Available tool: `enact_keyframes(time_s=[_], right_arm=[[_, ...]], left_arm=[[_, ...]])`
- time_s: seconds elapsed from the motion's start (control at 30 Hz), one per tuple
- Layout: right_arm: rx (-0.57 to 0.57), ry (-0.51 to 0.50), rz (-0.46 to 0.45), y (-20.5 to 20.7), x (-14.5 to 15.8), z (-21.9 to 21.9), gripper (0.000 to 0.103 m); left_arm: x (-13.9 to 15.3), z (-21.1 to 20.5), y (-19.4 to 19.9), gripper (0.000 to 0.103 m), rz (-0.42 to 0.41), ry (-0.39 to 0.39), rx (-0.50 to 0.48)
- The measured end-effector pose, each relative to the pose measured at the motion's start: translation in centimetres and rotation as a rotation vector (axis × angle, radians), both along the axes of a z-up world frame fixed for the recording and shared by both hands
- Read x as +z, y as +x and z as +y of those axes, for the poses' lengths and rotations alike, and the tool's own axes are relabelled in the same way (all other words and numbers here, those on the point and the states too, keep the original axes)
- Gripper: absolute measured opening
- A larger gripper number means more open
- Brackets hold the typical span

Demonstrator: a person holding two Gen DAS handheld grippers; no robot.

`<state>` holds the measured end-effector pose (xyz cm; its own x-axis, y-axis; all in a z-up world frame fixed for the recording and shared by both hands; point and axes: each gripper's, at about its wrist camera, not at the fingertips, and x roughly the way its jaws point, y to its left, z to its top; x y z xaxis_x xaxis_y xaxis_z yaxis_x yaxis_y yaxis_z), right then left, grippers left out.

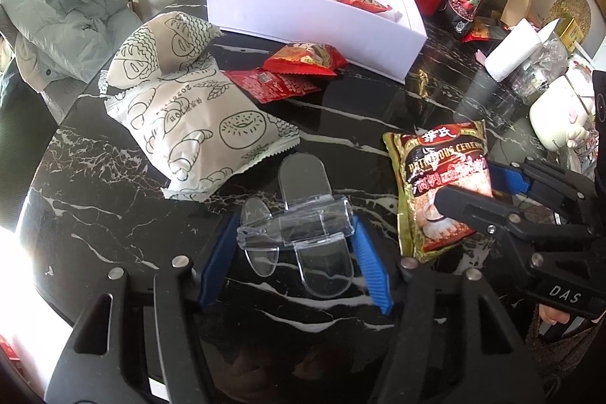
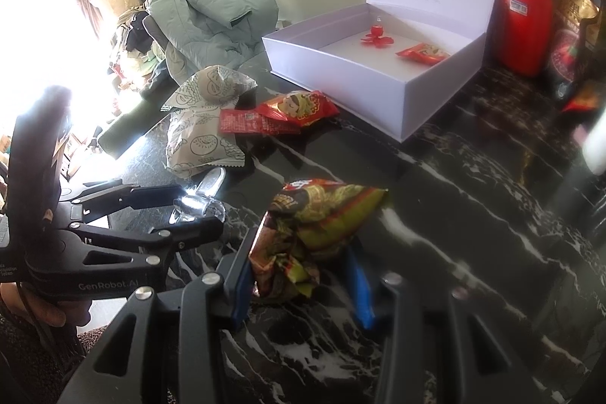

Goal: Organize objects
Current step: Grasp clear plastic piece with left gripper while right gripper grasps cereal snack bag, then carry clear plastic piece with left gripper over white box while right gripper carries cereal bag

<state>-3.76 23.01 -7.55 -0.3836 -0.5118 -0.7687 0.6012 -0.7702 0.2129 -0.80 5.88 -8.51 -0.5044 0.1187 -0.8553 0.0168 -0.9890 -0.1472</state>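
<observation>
You have a clear acrylic clip-like piece (image 1: 295, 226) lying flat on the black marble, a crumpled brown-and-green cereal sachet (image 2: 303, 237) to its right, and red snack packets (image 1: 303, 57) near the open white box (image 1: 303, 6) (one packet already inside)

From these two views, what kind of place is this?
Likely a lived-in home, probably a dining or living area: a black marble table strewn with snack packets, a green puffer jacket dumped over a chair, and a red appliance by the wall.
</observation>
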Motion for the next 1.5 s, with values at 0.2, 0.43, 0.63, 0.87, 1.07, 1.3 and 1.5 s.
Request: enact_keyframes(time_s=[0.2,0.43,0.63,0.87,1.07,1.3,1.5], right_arm=[[-0.002,-0.002,0.002,0.0,0.0,0.1,0.043],[0.006,-0.005,0.015,0.4,0.1,-0.1,0.04],[0.011,-0.015,0.023,0.8,0.4,-0.2,0.038],[0.022,-0.019,0.042,1.5,1.2,-0.4,0.038],[0.032,-0.024,0.064,2.0,2.2,-0.7,0.038],[0.047,-0.028,0.118,2.6,4.2,-0.9,0.038],[0.029,-0.027,0.143,2.7,5.3,-0.2,0.038]], left_arm=[[0.1,-0.1,0.3,0.059,0.003,0.034,-0.016],[0.1,-0.3,0.4,0.059,-0.001,0.046,-0.016],[0.1,-0.5,0.8,0.059,-0.01,0.064,-0.016],[0.8,-0.6,1.5,0.059,0.01,0.061,-0.021],[1.8,-0.9,2.0,0.059,0.03,0.056,-0.019],[3.4,-0.8,2.2,0.059,0.064,0.047,-0.031],[4.6,0.1,1.6,0.059,0.089,0.033,-0.067]])
